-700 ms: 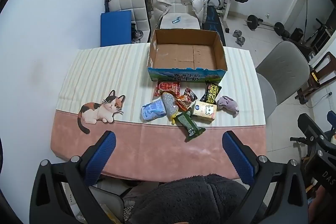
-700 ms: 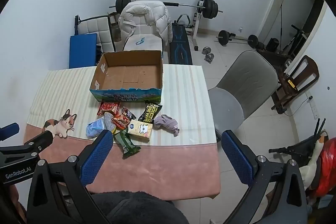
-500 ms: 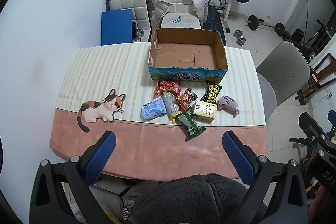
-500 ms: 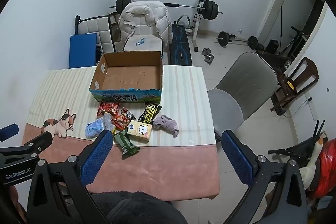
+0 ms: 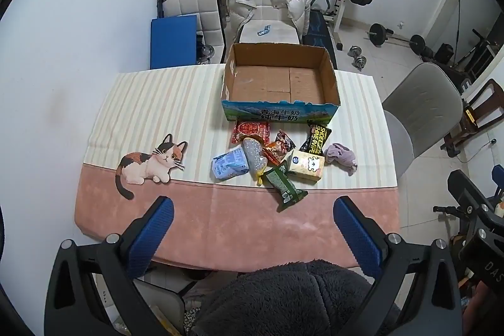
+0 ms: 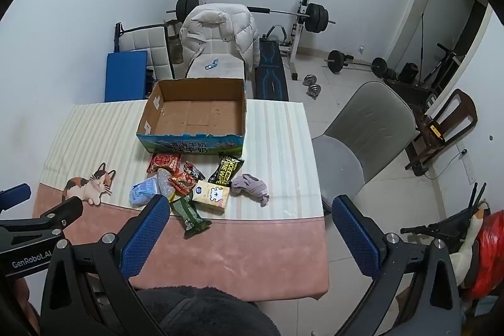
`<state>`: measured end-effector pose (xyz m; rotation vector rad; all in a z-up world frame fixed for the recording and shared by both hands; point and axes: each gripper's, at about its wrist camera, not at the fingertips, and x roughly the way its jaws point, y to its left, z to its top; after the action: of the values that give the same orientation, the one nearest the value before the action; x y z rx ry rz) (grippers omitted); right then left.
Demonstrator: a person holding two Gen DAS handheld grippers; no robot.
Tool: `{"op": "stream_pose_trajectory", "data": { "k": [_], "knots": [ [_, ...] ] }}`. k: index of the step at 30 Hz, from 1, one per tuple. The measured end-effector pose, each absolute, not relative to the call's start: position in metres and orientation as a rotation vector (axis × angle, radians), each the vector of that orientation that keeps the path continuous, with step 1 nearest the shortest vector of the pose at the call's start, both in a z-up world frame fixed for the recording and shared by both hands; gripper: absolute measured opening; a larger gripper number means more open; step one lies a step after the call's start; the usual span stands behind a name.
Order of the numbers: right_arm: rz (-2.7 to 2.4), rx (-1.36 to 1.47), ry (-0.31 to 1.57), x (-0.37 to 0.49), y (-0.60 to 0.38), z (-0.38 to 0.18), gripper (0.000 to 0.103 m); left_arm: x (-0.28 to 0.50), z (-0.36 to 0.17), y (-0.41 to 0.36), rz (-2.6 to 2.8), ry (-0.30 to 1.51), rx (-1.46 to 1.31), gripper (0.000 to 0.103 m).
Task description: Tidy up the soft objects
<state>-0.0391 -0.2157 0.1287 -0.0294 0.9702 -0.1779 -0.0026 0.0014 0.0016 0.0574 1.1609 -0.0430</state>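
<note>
Both my claws, left claw [image 5: 252, 218] and right claw [image 6: 249, 216], hang wide open and empty, tilted down over the tabletop [image 5: 157, 103], cardboard box [image 5: 278, 81] bare inside, crumpled snack packets [image 5: 267, 156] and purple cloth [image 5: 340, 155] heaped just before it.

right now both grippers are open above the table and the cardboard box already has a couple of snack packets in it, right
Not quite: the cardboard box is empty, its bare floor visible in the left wrist view. The snack packets lie on the table in front of it. The left gripper and right gripper are indeed open above the table.
</note>
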Motion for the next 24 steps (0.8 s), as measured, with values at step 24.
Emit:
{"op": "stream_pose_trajectory", "data": {
  "k": [24],
  "knots": [
    [-0.176,-0.029,0.962,-0.0367,-0.2121,0.1347,0.103,-0.0083,0.0089,0.0030,-0.048,1.146,0.057,0.103]
  ]
}}
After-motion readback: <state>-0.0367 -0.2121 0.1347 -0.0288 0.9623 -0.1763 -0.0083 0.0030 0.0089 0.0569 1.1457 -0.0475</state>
